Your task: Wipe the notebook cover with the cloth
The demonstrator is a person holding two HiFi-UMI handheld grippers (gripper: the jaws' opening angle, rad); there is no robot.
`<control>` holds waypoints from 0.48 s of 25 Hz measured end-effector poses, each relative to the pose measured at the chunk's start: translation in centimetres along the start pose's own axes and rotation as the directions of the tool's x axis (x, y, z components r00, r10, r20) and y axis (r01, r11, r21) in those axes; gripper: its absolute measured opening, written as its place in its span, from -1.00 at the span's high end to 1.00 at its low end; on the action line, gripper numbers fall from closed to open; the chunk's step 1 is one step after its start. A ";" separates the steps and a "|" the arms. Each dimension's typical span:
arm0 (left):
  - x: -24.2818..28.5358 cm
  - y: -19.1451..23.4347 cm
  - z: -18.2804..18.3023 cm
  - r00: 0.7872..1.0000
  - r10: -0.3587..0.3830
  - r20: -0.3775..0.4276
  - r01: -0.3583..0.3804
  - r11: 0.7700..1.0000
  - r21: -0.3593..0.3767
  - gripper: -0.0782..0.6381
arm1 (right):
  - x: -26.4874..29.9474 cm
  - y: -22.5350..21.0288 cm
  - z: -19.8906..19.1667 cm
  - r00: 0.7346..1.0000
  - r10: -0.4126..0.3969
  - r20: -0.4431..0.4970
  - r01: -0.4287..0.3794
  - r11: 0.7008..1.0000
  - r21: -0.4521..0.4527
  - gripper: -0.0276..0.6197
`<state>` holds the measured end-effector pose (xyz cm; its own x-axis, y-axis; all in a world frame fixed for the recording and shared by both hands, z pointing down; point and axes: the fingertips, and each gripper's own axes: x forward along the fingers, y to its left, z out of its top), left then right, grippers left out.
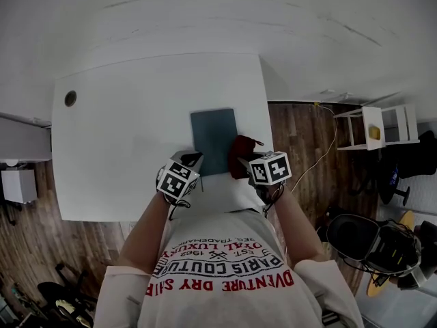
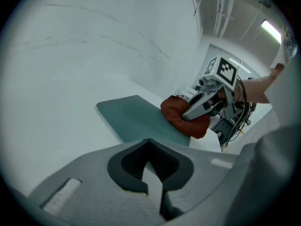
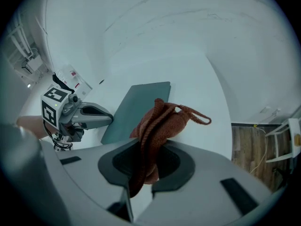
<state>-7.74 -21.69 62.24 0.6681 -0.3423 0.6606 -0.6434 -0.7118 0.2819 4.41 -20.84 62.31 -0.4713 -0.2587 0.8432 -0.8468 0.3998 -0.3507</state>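
A dark teal notebook (image 1: 214, 140) lies flat on the white table (image 1: 123, 135), near its front edge. My right gripper (image 1: 240, 165) is shut on a rust-red knitted cloth (image 1: 244, 150), held at the notebook's right edge. In the right gripper view the cloth (image 3: 160, 126) bunches up between the jaws, with a loop sticking out to the right, and the notebook (image 3: 136, 109) lies beyond it. My left gripper (image 1: 193, 160) is shut and empty at the notebook's near left corner. The left gripper view shows the notebook (image 2: 134, 119), the cloth (image 2: 181, 117) and the right gripper (image 2: 200, 105) holding it.
A round cable hole (image 1: 70, 98) sits at the table's far left corner. To the right, on the wooden floor, stand a white shelf unit (image 1: 379, 127) and a cable (image 1: 328, 149). A black chair (image 1: 372, 241) is at the lower right.
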 end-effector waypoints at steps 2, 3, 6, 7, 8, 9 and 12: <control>0.1 0.0 0.0 1.000 -0.002 -0.002 0.002 1.000 -0.001 0.75 | -0.5 -0.9 0.0 1.000 -0.020 -0.017 0.020 1.000 -0.007 0.67; 0.2 0.0 0.0 1.000 -0.005 -0.004 0.005 1.000 -0.004 0.75 | -0.6 -1.3 -0.1 0.999 -0.027 -0.030 0.027 1.000 -0.010 0.67; 0.3 0.2 0.0 1.000 -0.008 -0.007 0.008 1.000 -0.026 0.75 | -0.7 -2.0 -0.1 0.997 -0.047 -0.059 0.044 0.998 -0.042 0.67; 0.2 0.2 0.0 1.000 -0.005 -0.005 0.004 0.999 -0.032 0.75 | -0.8 -2.1 0.0 0.997 -0.050 -0.063 0.047 0.998 -0.051 0.67; 0.1 0.2 0.0 1.000 0.003 -0.002 -0.003 0.999 -0.038 0.75 | -0.8 -2.1 0.1 0.997 -0.051 -0.064 0.047 0.997 -0.056 0.67; 0.1 0.2 0.0 1.000 0.014 0.005 -0.014 0.999 -0.048 0.75 | -0.8 -2.2 0.1 0.997 -0.052 -0.065 0.049 0.997 -0.059 0.67; 0.2 0.3 0.1 0.998 0.062 0.030 -0.058 0.992 -0.108 0.75 | -1.1 -2.6 0.0 0.995 -0.073 -0.068 0.068 0.994 -0.083 0.67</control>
<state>-7.83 -22.03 62.39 0.6381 -0.4035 0.6557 -0.7177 -0.6202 0.3167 7.08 -21.57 62.33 -0.3900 -0.2269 0.8924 -0.8534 0.4530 -0.2578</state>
